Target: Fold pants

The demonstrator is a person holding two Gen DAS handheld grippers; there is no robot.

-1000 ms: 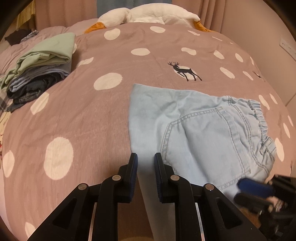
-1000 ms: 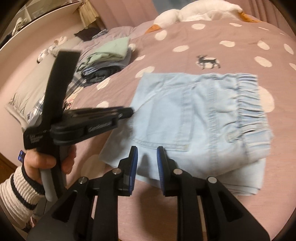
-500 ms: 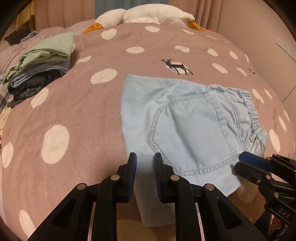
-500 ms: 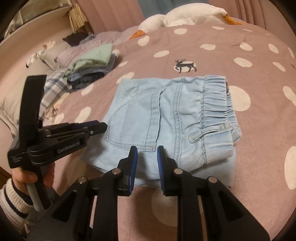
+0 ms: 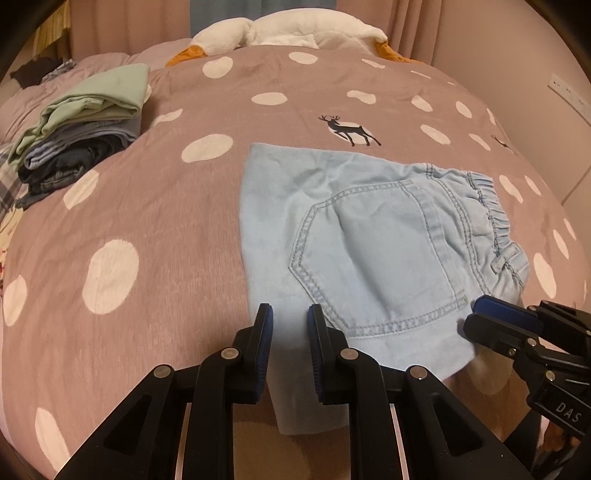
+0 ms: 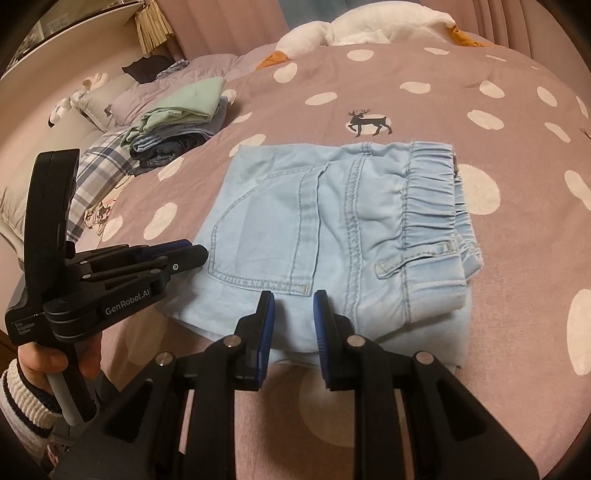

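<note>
Left jaws: I am seeing the left gripper (image 5: 290,325) standing slightly parted at the bottom centre of its own view, nothing clamped between the blue pads, the cloth lying beyond and below them.
Right jaws: the right gripper (image 6: 293,314) is likewise standing a little apart at the bottom centre of its view, gripping nothing, hovering over the near edge of the cloth.
Task thing: the folded pale-blue denim pants (image 6: 332,236) are lying flat at the centre of the right view, elastic waistband to the right, stitched back pocket facing up on the left half, and a lower layer sticking out along the near edge.
Bearing surface: I am reading the mauve bedspread with white dots and a deer print (image 5: 147,221) as soft ground that gives under pressure.
Further out: a stack of folded clothes with a mint-green top piece (image 5: 77,129) is sitting at the upper left, well apart from the pants; a white plush toy (image 5: 288,29) is lying at the top.
Handling, my judgement: the denim is looking light, limp and not slippery; it will be sagging wherever unsupported.
Where to grip, my judgement: I am favouring the two near corners, pinching all layers together so that the fold holds.
</note>
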